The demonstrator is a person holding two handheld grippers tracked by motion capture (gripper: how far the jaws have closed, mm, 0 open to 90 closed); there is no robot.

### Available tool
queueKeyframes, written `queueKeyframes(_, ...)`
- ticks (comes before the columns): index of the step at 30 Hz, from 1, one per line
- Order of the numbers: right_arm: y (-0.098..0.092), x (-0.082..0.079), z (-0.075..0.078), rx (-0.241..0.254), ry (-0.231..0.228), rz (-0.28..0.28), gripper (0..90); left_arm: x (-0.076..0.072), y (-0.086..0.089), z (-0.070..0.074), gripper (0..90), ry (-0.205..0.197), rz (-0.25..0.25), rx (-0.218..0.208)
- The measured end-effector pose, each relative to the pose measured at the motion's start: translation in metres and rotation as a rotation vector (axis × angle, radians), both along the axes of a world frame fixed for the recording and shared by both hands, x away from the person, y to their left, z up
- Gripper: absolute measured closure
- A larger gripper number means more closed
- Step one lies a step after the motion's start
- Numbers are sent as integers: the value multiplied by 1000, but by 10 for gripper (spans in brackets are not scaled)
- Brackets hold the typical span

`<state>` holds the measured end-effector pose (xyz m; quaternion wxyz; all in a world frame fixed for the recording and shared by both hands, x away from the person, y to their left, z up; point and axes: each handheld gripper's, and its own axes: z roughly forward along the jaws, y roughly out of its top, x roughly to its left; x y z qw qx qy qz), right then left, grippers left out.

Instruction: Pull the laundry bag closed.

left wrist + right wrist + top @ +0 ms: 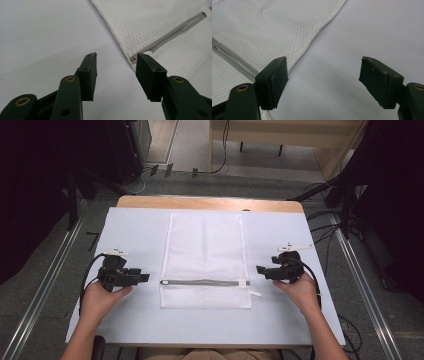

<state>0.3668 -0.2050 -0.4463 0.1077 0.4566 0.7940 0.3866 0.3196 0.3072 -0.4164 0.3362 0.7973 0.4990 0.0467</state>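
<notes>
White mesh bag [205,260] lies flat mid-tabletop [130,230], zipper [202,282] apparently shut, untouched. Left hand-held gripper [142,278] and right hand-held gripper [261,269] flank it, both released; nothing seems begun.

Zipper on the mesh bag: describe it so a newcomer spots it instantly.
On the pale blue table cover a white mesh bag lies flat in the middle. Near its edge closest to the person, a thin grey zipper runs straight across it, the one dark line on white fabric.
</notes>
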Motion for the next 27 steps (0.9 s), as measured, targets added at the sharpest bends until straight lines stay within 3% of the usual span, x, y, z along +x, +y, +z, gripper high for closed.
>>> queueKeyframes(6, 2, -2, 2, -6, -2, 12, 281, 1, 2, -4, 473, 8, -2, -39)
queueKeyframes(13, 6, -3, 2, -24, -1, 25, 310, 0, 4, -4, 459, 2, 4, -55)
queueKeyframes(18, 7, -4, 1, -25, 7, 31, 326, 0, 5, -3, 486, 8, 9, -82)
queueKeyframes(27, 8, -4, 1, -38, 10, 43, 338, 1, 6, -4, 456, 1, 3, -77)
